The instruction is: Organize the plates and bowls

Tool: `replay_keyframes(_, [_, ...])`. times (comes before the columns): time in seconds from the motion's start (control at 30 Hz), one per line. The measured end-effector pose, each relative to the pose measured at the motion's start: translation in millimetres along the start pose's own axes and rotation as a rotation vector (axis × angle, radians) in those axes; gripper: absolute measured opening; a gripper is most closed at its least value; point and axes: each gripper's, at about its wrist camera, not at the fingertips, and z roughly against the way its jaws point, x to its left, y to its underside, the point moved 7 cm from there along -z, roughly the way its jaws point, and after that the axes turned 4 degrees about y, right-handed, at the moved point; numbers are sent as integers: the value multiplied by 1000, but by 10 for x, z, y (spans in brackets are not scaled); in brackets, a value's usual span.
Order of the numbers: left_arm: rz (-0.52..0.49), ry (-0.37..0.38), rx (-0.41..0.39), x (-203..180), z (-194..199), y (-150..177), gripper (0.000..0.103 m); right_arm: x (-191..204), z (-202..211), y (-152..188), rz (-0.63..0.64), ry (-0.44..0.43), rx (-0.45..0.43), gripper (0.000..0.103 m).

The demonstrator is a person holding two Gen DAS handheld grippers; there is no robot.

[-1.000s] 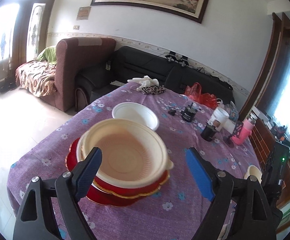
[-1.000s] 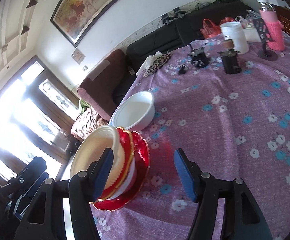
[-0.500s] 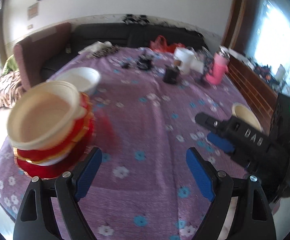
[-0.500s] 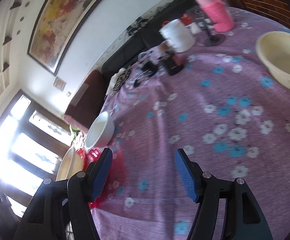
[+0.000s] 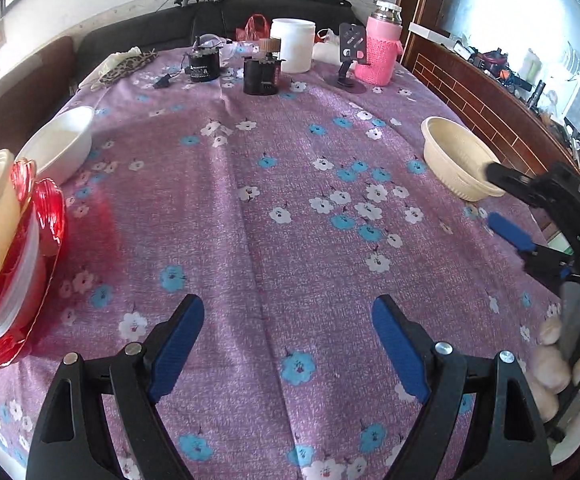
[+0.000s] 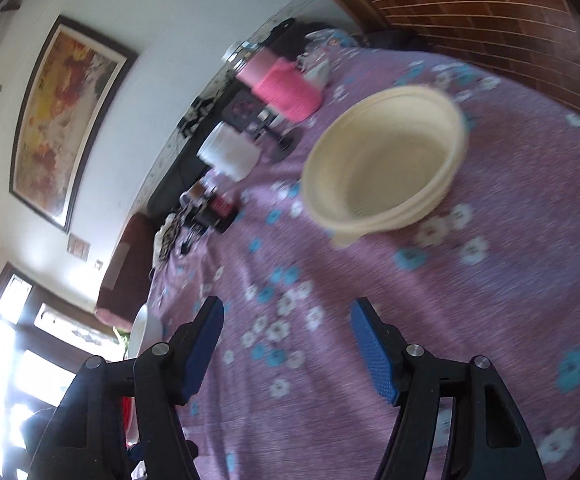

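**Both grippers swing away from the stack toward the lone cream bowl**

Since a second ago both views have turned off the red-and-cream stack: it filled the left wrist view then, and now the stack (image 5: 8, 256) sits at that view's far left edge, with the white bowl (image 5: 60, 144) just behind it. The cream bowl (image 6: 384, 160), absent from both views a second ago, now stands ahead of the right gripper (image 6: 286, 348), up and slightly right of its fingers, near but not touching. It rests upright on the purple flowered tablecloth (image 5: 290, 184), well apart from the stack.

The right gripper is clearly the nearer one; in the left wrist view its tip overlaps the bowl's near rim. The left gripper (image 5: 288, 344) hovers over bare cloth. Both have their fingers spread with nothing between them.

The bowl is round, so no long axis matters; I judge a rim grip likely.

Legible writing: "DAS" on the right gripper's body; other labels are too small.
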Motion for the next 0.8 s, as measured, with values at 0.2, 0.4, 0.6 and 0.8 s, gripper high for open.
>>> replay_keyframes(0.2, [11, 7, 4, -39, -99, -89, 85, -503, 232, -256, -76, 75, -58, 72])
replay_keyframes(0.4, [-2, 26, 46, -180, -275, -119, 85, -873, 360, -343, -144, 114, -81, 72])
replay_keyframes(0.6, [-31, 31, 58, -310, -335, -95, 85, -975, 303, -361, -156, 126, -72, 72])
replay_keyframes(0.8, [-10, 37, 64, -259, -353, -99, 85, -904, 253, -332, -142, 136, -71, 72])
